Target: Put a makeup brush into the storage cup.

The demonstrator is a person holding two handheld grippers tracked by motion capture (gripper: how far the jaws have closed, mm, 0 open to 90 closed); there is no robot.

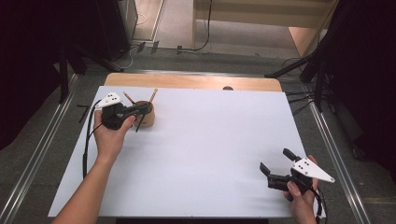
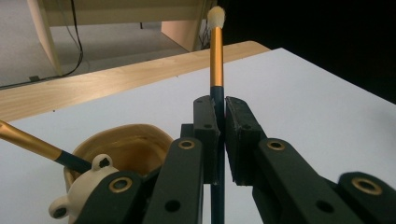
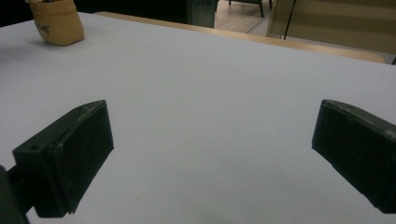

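My left gripper [image 1: 141, 110] [image 2: 222, 116] is shut on a brush [image 1: 152, 95] [image 2: 216, 56] with a dark blue handle, a gold ferrule and a white tip. The brush stands nearly upright, its lower end hanging just beside a tan cup [image 1: 147, 121] [image 2: 135, 142] at the table's far left. A second brush [image 1: 129, 98] [image 2: 28, 140] of the same kind leans in the cup. My right gripper [image 1: 275, 161] [image 3: 212, 158] rests low over the near right of the white table, its jaws wide apart with nothing between them.
The tan cup [image 3: 57, 25] lies far off at the upper left in the right gripper view. A white sheet [image 1: 210, 149] covers the table, with a wooden edge [image 1: 196, 81] at the back. Metal rails run along both sides.
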